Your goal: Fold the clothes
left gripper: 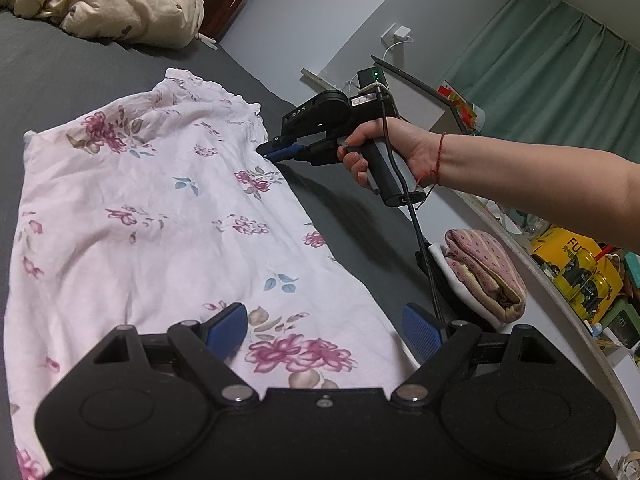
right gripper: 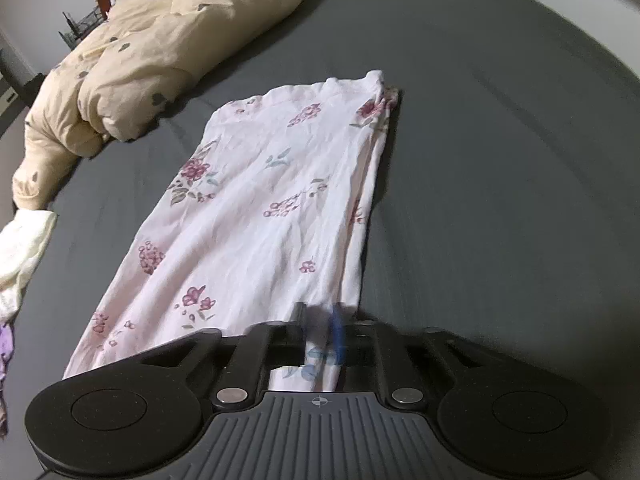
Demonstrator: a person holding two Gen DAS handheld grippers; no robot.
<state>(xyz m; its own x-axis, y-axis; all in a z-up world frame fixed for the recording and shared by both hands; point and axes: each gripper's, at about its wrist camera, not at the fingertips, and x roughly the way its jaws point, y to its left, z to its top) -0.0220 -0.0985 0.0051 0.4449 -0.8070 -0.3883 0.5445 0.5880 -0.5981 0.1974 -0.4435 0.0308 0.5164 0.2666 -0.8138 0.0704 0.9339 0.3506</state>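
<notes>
1. Garment first: a thin white cotton garment printed with pink and purple flowers (left gripper: 168, 216) lay spread flat on the dark grey bed sheet (left gripper: 60, 64), filling the middle of both views.
2. The right gripper (left gripper: 267, 153), held in the person's right hand (left gripper: 384, 152), had its blue-padded jaws closed on the garment's edge at about 3 o'clock in the left wrist view; in its own view a strip of floral cloth ran up between the pads.
3. The left gripper (left gripper: 324, 326) hovered over the near hem at 6 o'clock with its jaws spread wide, pads on either side of the cloth and gripping nothing.
4. Risk, as I judged it: the right pinch took only a narrow bit of thin fabric, so a quick pull could slip it free or drag the whole piece crooked, since the left side was not anchored.
5. A lift from one side alone could also bunch the layered edge at 1 o'clock in the right wrist view.
6. Only the left wrist view showed a folded pink patterned cloth (left gripper: 486, 272) at 4 o'clock and the green curtain (left gripper: 560, 68).
7. Only the right wrist view showed the full length of the cream quilt (right gripper: 132, 60) at 10 o'clock and a pale crumpled cloth (right gripper: 24, 240) at 9 o'clock.
</notes>
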